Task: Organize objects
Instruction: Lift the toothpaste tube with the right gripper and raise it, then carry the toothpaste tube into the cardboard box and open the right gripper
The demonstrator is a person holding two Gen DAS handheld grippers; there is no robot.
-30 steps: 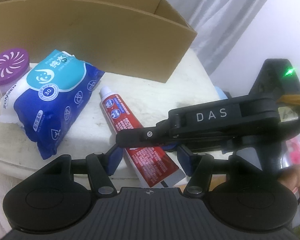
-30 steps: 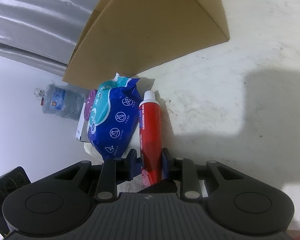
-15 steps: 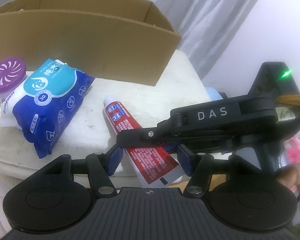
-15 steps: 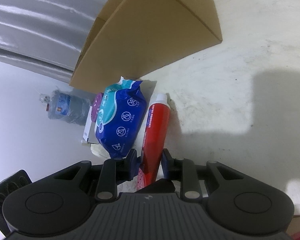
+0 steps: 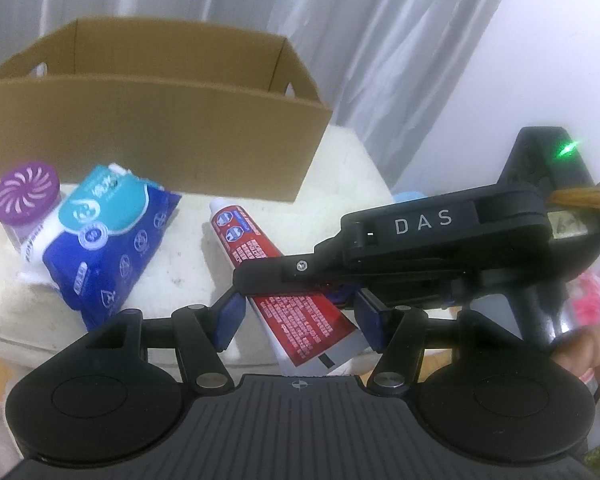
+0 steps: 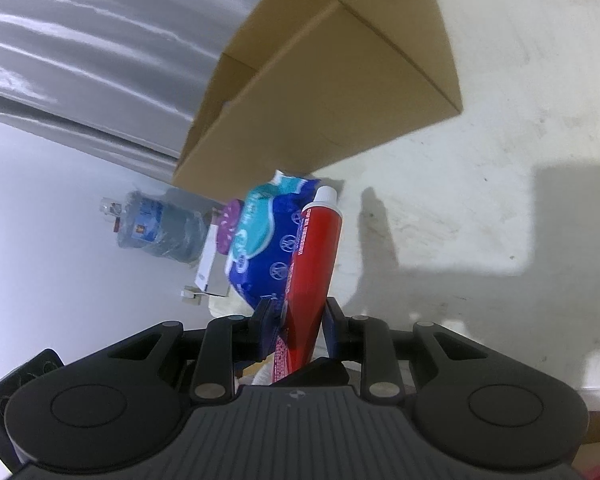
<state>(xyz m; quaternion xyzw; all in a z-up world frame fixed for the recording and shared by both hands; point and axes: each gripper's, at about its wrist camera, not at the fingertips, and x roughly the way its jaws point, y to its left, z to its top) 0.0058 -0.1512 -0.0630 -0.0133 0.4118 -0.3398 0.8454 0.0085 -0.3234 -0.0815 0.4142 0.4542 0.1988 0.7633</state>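
Squeezing the toothpaste tube [image 6: 316,248] near its flat end with the right gripper [image 6: 296,320], jaws pulled in narrow, pads pressed on both sides. Sitting round that same flat end with the left gripper [image 5: 300,316] too, jaws narrow; hard to tell whether pressing or only standing beside. Holding the tube up in the air, off the white table [image 5: 340,168], white cap pointing toward the cardboard box [image 5: 148,132] at the back edge. Hanging just beside the blue wipes pack [image 5: 112,240], with the purple-lid jar [image 5: 26,194] past that, by the left edge. To do this step well: keep the squeeze soft but sure. Lift the cap higher than the near box wall, carry over the rim, then let go low inside. Move both grippers together to stop any twisting. Stay clear of the wipes pack. Changed since a moment ago: was low by the table top then, up higher now. Saw mostly the front wall of the box before, now looking down into its open inside. Same narrow squeeze on both grippers.
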